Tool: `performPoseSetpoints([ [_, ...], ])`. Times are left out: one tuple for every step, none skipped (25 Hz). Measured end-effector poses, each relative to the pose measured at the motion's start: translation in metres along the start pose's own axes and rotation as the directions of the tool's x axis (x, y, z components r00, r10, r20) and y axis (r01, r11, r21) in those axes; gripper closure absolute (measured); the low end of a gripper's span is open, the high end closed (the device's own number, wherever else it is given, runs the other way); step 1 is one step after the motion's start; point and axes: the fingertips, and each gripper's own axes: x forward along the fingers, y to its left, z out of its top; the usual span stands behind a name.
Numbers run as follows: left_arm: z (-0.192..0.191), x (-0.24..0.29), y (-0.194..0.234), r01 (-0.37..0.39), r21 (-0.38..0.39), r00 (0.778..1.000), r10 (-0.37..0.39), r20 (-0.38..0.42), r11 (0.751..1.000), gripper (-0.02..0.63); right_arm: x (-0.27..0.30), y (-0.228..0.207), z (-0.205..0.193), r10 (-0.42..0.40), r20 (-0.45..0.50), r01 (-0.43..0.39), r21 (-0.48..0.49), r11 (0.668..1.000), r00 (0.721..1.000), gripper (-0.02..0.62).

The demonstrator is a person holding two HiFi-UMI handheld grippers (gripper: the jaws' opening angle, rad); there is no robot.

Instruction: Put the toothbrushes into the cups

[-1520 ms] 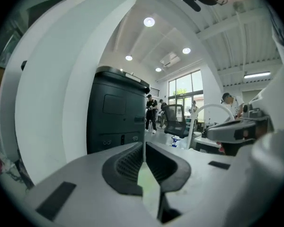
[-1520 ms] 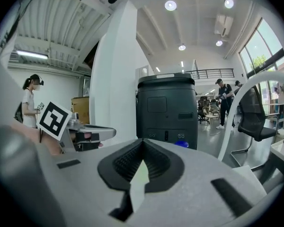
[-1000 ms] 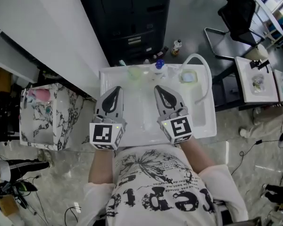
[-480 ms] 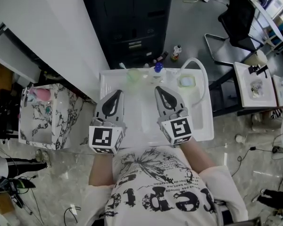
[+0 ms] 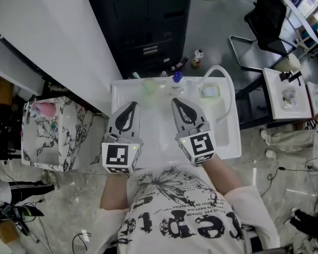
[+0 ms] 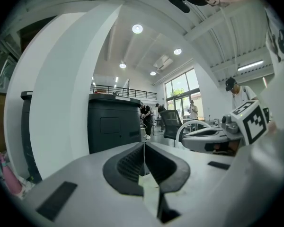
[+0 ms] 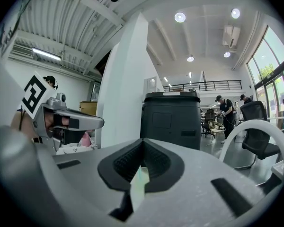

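The head view has a white table (image 5: 225, 136) in front of me. At its far edge stand a pale green cup (image 5: 149, 85), a small blue-topped item (image 5: 177, 77) and a white cup with a greenish inside (image 5: 210, 90). A thin teal-tipped stick (image 5: 136, 75), perhaps a toothbrush, lies at the far left corner. My left gripper (image 5: 131, 106) and right gripper (image 5: 178, 101) hover side by side over the near half of the table, pointing at the cups. Both are shut and hold nothing. The left gripper (image 6: 143, 143) and the right gripper (image 7: 142, 141) each show their jaws meeting at the tip.
A black cabinet (image 5: 148, 20) stands behind the table, beside a white wall. A marbled box (image 5: 47, 134) holding a pink item sits to the left. A white curved tube (image 5: 225, 73) arches over the far right corner. A black chair (image 5: 265, 25) and another small white table (image 5: 286, 94) are to the right.
Both grippers stay shut and in the same place over the table. Only the head view has shifted slightly.
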Motion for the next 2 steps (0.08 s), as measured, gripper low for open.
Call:
performPoseSetpoints([
  [-0.0008, 0.0004, 0.0001, 0.003, -0.001, 1.000, -0.003, -0.001, 1.000, 0.594, 0.0009, 0.0001, -0.0008, 0.000, -0.001, 0.000, 0.002, 1.000, 1.000, 0.604],
  [-0.0017, 0.0007, 0.0001, 0.006, -0.002, 1.000, -0.006, -0.002, 1.000, 0.594, 0.0016, 0.0003, -0.0016, 0.000, -0.002, 0.000, 0.005, 1.000, 1.000, 0.604],
])
